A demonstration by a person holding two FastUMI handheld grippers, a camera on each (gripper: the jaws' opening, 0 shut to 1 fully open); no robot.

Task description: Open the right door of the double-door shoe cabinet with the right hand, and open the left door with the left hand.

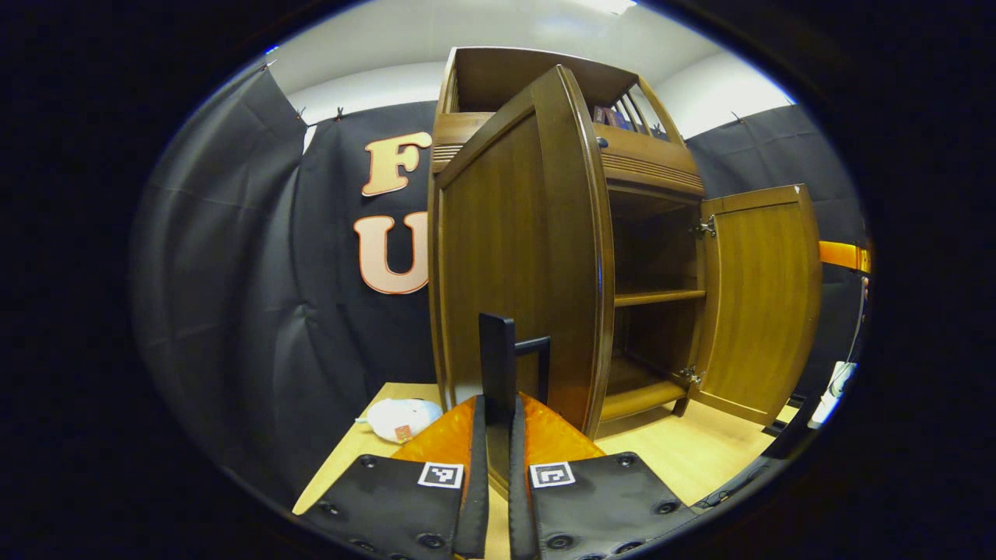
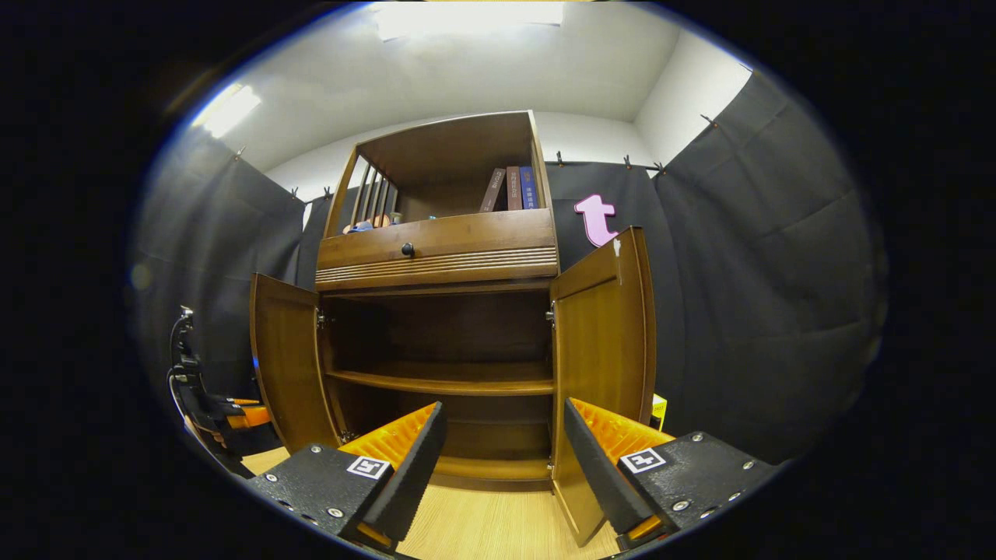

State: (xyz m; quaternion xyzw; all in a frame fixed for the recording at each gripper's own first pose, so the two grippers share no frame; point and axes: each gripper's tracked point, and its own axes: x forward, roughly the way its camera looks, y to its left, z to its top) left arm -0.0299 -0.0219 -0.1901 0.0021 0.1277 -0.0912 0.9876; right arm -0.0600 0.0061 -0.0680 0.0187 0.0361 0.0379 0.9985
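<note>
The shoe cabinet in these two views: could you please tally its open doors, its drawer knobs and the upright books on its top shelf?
Open doors: 2 (left door, right door)
Drawer knobs: 1 (knob)
Upright books: 3 (books)
Total: 6

With both doors swung wide, my way into the cabinet (image 2: 440, 257) is free; one shelf (image 2: 443, 383) splits the opening. The left door (image 1: 517, 264) stands edge-on just before my left gripper (image 1: 498, 435), whose fingers clamp its handle (image 1: 506, 350)
</note>
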